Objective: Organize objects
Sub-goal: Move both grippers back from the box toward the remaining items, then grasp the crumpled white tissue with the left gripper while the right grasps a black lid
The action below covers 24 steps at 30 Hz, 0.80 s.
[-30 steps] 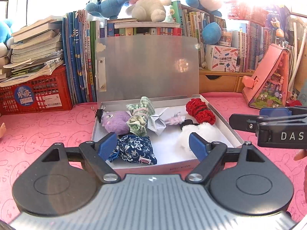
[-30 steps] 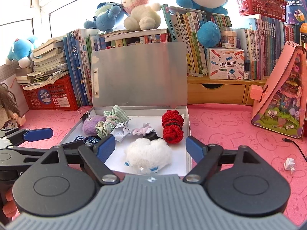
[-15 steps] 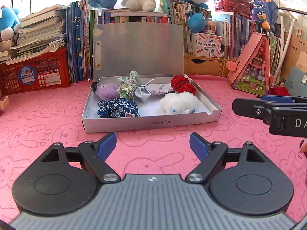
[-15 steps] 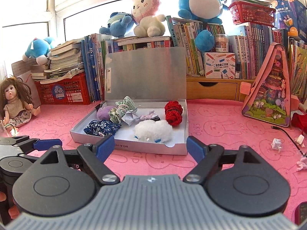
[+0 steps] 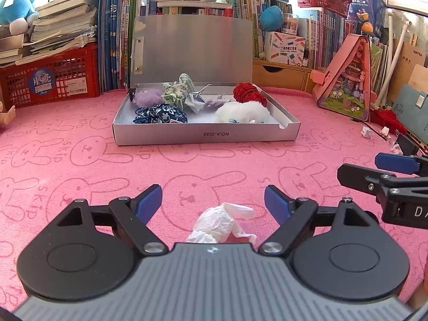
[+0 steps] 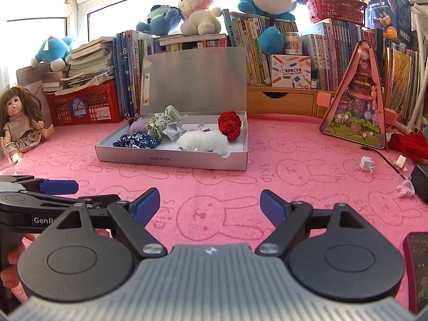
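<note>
You are pulling both tongs back from the shallow silver cardboard box; a second ago its contents were filling the left view, and now the box is sitting well ahead on the pink rabbit-print bench. The retreat is bringing a crumpled white paper wad into the left view, lying on the bench between the spread fingers of the left tongs, untouched, likely the next pickup. The right tongs are also standing wide apart and holding nothing. The box, lid propped upright, is holding a navy floral fabric pouch, a lilac fuzzy ball, a green gingham scrunchie, a grey folded-paper crane, a red crocheted bundle and a white fluffy pom-pom.
</note>
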Each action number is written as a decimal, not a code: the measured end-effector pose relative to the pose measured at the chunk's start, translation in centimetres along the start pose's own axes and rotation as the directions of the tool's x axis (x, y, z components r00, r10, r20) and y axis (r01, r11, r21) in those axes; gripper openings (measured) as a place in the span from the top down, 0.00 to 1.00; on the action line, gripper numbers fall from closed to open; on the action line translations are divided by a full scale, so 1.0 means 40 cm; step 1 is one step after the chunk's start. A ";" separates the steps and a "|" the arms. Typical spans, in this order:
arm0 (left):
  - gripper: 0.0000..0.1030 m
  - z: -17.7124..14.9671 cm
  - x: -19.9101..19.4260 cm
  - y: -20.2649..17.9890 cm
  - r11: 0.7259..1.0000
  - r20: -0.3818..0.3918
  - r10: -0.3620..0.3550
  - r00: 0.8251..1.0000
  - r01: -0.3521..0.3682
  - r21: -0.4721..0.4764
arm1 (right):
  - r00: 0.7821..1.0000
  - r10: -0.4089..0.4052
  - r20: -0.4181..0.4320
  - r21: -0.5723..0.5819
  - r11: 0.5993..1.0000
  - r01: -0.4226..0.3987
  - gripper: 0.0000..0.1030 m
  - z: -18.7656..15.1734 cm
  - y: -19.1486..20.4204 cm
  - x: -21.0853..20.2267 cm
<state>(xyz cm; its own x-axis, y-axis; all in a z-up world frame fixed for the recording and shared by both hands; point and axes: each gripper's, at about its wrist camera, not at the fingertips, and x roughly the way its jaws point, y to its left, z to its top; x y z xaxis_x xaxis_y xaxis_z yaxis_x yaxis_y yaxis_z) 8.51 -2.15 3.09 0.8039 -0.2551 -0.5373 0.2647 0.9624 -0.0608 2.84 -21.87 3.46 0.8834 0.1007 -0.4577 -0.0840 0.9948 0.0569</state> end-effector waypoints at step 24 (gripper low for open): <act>0.16 -0.068 0.022 -0.016 1.000 -0.031 0.017 0.999 -0.018 -0.022 | 0.992 -0.111 -0.054 0.047 0.992 0.113 0.25 -0.123 -0.016 -0.017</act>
<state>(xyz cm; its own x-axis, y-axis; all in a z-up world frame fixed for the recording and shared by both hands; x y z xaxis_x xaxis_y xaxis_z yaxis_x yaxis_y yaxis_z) 7.59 -2.75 0.35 0.7915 -0.2354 -0.5641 0.2383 0.9687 -0.0698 0.03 -22.51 -0.62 0.8613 -0.0094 -0.5080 0.0383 0.9982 0.0464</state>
